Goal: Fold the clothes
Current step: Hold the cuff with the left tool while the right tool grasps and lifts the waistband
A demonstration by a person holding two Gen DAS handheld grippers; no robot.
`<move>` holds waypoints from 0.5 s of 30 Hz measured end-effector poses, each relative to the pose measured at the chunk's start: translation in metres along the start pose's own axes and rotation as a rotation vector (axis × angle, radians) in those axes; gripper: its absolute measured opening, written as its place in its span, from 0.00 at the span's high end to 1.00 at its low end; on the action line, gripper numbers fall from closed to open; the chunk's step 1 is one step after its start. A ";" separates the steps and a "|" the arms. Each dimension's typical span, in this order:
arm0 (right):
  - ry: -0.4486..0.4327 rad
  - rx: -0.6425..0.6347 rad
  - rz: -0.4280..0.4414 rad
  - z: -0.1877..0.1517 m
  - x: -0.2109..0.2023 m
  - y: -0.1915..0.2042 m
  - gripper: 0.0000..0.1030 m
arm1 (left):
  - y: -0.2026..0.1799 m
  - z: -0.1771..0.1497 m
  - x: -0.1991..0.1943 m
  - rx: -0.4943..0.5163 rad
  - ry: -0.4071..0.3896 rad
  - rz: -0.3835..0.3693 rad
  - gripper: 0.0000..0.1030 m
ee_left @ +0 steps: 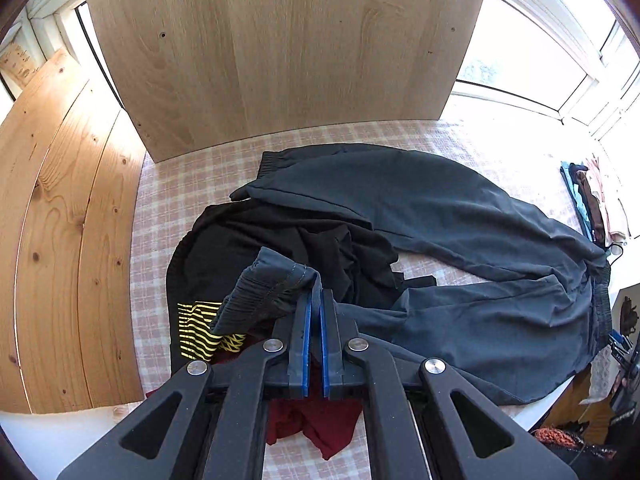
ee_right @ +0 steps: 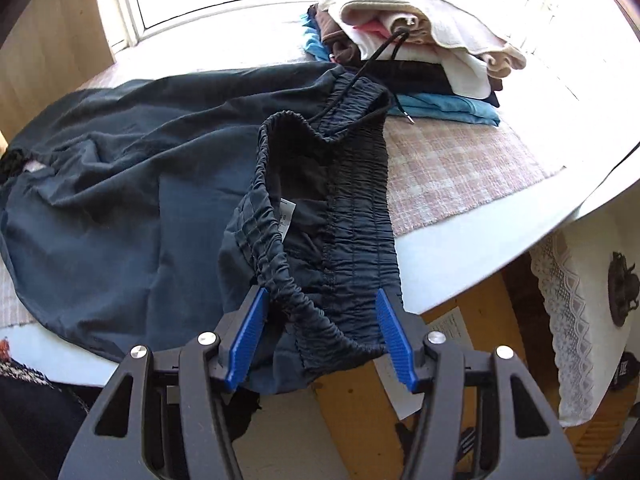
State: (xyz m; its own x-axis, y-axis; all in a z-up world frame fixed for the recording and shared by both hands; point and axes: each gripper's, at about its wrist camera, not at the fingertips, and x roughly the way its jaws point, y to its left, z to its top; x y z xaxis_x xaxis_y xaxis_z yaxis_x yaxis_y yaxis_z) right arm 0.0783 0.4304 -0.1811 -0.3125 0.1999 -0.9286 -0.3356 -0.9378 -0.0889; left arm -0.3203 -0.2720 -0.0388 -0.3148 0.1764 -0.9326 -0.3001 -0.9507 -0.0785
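Navy trousers (ee_left: pixel 460 220): spread across the checked cloth (ee_left: pixel 168 200), both legs toward the wooden panel (ee_left: pixel 280 48).
Left gripper (ee_left: pixel 316 300): clenched on a trouser cuff (ee_left: pixel 272 280), raised over the black shirt (ee_left: pixel 248 240).
Right gripper (ee_right: pixel 320 320): jaws spread wide, waistband (ee_right: pixel 340 240) lying between them at the table edge.
Folded stack (ee_right: pixel 420 40): beyond the waistband, drawcord (ee_right: pixel 380 52) trailing onto it.
Red garment (ee_left: pixel 320 420): beneath the left gripper.
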 end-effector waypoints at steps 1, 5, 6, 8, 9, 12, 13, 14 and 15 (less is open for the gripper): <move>0.039 -0.023 0.006 0.001 0.008 -0.002 0.46 | 0.000 0.000 0.001 -0.002 0.003 0.004 0.97; 0.123 -0.045 0.093 -0.008 0.017 -0.010 0.94 | 0.004 -0.004 0.002 -0.025 0.008 0.016 0.97; 0.112 -0.020 0.122 -0.011 0.011 -0.017 0.94 | 0.006 -0.007 0.001 -0.031 0.008 0.020 0.97; 0.066 0.019 0.172 -0.017 -0.008 -0.030 0.94 | 0.011 -0.014 -0.003 -0.052 -0.002 0.025 0.97; 0.044 0.045 0.194 -0.020 -0.018 -0.037 0.94 | 0.014 -0.017 -0.006 -0.064 -0.008 0.026 0.97; -0.026 0.142 0.247 -0.033 -0.048 -0.057 0.94 | 0.027 -0.032 -0.020 -0.112 -0.026 0.031 0.97; -0.048 0.173 0.264 -0.038 -0.055 -0.063 0.94 | 0.031 -0.038 -0.025 -0.127 -0.032 0.039 0.97; -0.057 0.214 0.277 -0.043 -0.051 -0.068 0.94 | 0.036 -0.044 -0.030 -0.141 -0.036 0.049 0.97; -0.065 0.254 0.291 -0.049 -0.047 -0.073 0.94 | 0.040 -0.049 -0.034 -0.154 -0.043 0.056 0.97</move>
State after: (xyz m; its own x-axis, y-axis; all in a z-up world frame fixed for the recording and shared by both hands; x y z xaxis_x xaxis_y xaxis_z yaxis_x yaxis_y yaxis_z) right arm 0.1607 0.4755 -0.1489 -0.4803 -0.0387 -0.8763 -0.4313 -0.8595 0.2744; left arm -0.2775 -0.3288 -0.0276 -0.3667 0.1298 -0.9212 -0.1409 -0.9865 -0.0830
